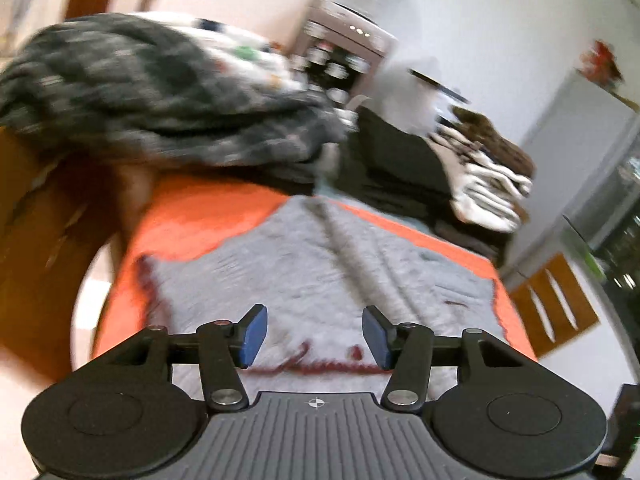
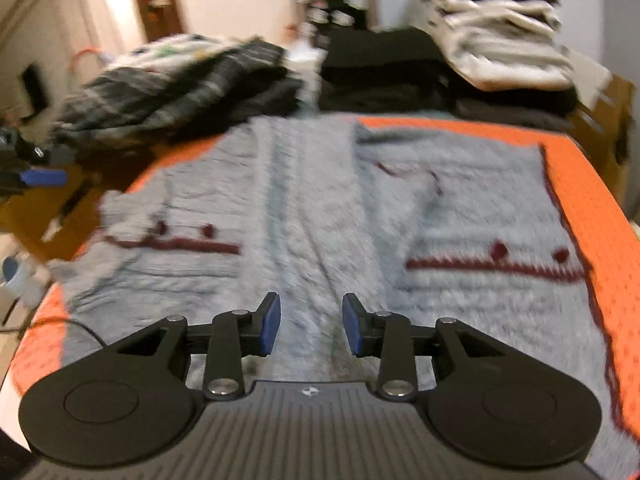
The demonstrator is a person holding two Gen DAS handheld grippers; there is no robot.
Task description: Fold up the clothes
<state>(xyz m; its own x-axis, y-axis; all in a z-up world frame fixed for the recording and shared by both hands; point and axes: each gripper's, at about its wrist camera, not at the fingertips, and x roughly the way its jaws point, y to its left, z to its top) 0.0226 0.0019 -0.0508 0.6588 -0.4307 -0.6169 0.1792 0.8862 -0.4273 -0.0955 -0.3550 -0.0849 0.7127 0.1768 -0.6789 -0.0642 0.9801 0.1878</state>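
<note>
Both tongs, left (image 1: 315, 339) and right (image 2: 311, 325), stand spread and empty above the blurred grey sweater (image 2: 320, 216).

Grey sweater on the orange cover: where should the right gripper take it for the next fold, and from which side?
Probably the right side edge of the grey sweater, by the maroon trim near the orange cover. Come from the right, low: the knit lies flat, so only that free edge gives the open right gripper something to pinch.
</note>
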